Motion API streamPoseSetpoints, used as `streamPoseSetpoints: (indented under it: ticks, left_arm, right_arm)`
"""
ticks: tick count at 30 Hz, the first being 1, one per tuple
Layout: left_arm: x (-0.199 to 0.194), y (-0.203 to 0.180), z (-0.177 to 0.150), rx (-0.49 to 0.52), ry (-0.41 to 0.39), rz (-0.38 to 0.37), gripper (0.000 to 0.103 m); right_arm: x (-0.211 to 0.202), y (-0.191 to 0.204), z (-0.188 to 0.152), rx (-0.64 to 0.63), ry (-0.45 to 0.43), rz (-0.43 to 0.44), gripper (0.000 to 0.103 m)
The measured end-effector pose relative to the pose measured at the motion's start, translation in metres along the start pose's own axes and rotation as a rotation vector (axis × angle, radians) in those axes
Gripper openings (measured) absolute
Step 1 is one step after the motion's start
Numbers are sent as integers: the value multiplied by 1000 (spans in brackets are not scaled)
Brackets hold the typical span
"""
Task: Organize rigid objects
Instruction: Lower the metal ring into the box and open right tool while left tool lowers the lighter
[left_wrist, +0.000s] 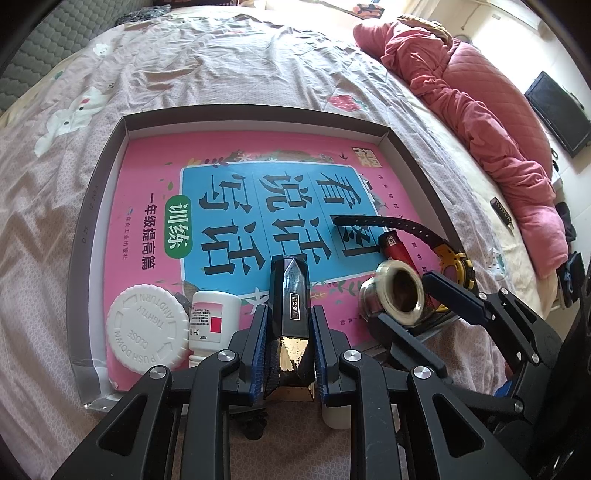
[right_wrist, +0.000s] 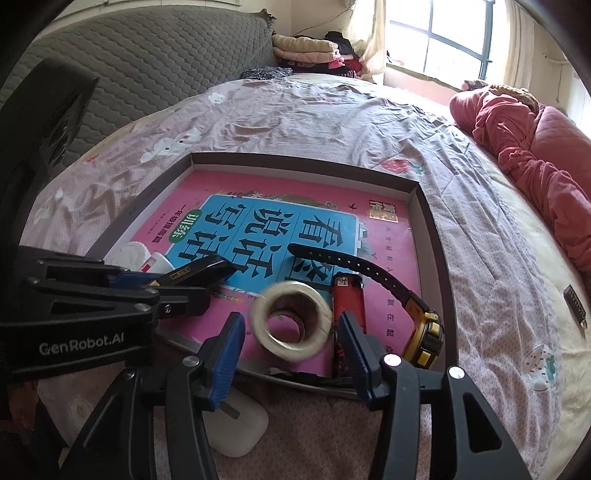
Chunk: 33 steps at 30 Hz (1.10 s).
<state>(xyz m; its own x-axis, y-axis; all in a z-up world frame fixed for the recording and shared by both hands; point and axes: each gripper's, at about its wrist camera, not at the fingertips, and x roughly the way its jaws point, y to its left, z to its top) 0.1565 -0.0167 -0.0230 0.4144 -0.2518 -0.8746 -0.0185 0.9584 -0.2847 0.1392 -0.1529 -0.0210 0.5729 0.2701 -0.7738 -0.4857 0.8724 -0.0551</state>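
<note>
A shallow box lid (left_wrist: 110, 177) lies on the bed sheet (left_wrist: 221, 66), lined with a pink book (left_wrist: 155, 177). At its near-left corner a large white cap (left_wrist: 146, 326) is seen, touching a white pill bottle (left_wrist: 214, 317) just beside it. The left gripper (left_wrist: 289, 347) is clamped on a black-and-gold faceted box (left_wrist: 290, 295), held over the lid's near edge. Right of it a tape roll (right_wrist: 291, 319) is blurred between the spread fingers of the right gripper (right_wrist: 291, 354); contact cannot be confirmed. Beside the roll lie a red lighter (right_wrist: 347, 299) and a black-and-yellow watch (right_wrist: 424, 328). A white mouse (right_wrist: 240, 424) rests outside the lid.
</note>
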Motion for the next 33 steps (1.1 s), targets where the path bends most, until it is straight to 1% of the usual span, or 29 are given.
streamPoseSetpoints:
  ticks: [3, 11, 19, 27, 33]
  left_arm:
    - [0, 0, 0, 0, 0, -2, 22]
    - [2, -3, 1, 10, 3, -5, 22]
    - [9, -14, 4, 25, 6, -5, 22]
    - [16, -22, 7, 67, -5, 32, 22]
    - [17, -22, 7, 66, -8, 31, 22]
  right_arm:
    - [-2, -3, -2, 15, -8, 0, 58]
    - [-11, -14, -6, 55, -22, -6, 59]
    - [-32, -31, -15, 138, -62, -30, 60]
    - [-33, -35, -11, 150, -69, -53, 60]
    - [-33, -32, -9, 147, -71, -52, 60]
